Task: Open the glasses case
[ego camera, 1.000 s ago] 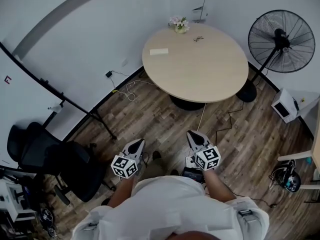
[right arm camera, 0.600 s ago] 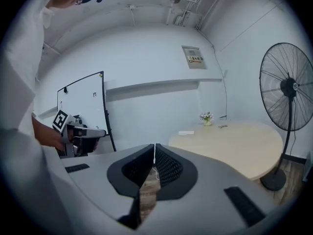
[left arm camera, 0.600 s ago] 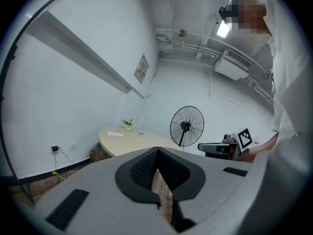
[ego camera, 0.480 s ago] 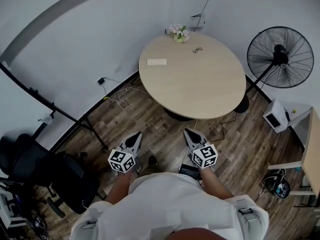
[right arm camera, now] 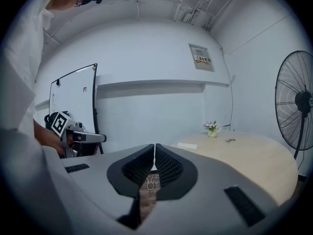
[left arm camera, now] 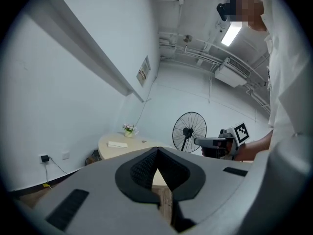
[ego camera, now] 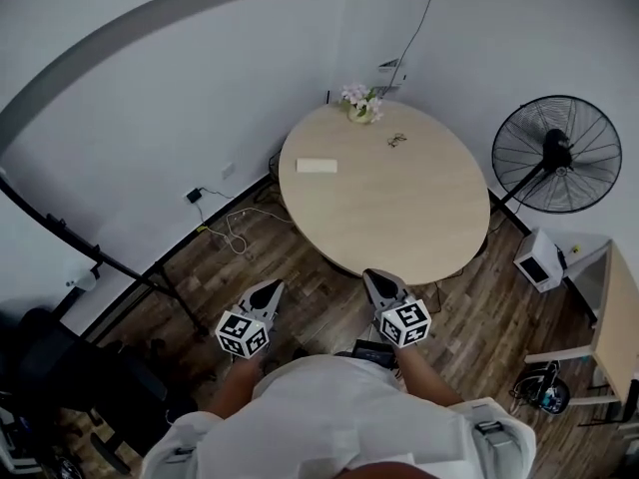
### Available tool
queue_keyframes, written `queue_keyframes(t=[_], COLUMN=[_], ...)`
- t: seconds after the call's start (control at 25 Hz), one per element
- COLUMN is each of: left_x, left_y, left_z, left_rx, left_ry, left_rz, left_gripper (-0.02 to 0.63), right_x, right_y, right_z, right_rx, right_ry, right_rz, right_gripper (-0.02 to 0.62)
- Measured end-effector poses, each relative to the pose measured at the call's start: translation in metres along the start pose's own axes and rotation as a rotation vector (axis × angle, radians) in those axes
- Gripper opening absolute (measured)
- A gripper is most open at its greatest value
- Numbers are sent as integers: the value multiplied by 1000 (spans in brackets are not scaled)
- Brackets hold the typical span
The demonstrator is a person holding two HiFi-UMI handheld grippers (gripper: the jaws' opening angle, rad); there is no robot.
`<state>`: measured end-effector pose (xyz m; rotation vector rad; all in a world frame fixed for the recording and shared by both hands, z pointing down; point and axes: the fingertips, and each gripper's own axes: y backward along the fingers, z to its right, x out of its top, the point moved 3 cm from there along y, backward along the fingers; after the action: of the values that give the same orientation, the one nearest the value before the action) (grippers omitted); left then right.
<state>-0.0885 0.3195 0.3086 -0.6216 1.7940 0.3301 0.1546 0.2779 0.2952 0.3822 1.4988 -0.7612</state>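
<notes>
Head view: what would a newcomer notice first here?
The round wooden table fills the middle, with a flat pale case near its left edge and a small flower pot at its far edge. A big floor fan stands to its right. The left gripper and right gripper are shut and empty, short of the table.

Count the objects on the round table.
3: flowers at the far edge, a small dark item near them, a pale flat glasses case on the left.
</notes>
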Motion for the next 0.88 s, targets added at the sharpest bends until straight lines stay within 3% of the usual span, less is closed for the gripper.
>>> queue_keyframes(t=[0.4,0.88], left_x=[13,52], left_y=[-64,-169], left_z=[-57,-130], left_rx=[-25,38], left_ry=[3,-5], left_rz=[-13,-52], left_gripper=[13,14], right_x=[6,29], right_y=[-58,-161], right_z=[37,136], right_rx=[-16,1], right_ry=[-3,-26], right_rz=[-17,37], right_gripper=[26,26])
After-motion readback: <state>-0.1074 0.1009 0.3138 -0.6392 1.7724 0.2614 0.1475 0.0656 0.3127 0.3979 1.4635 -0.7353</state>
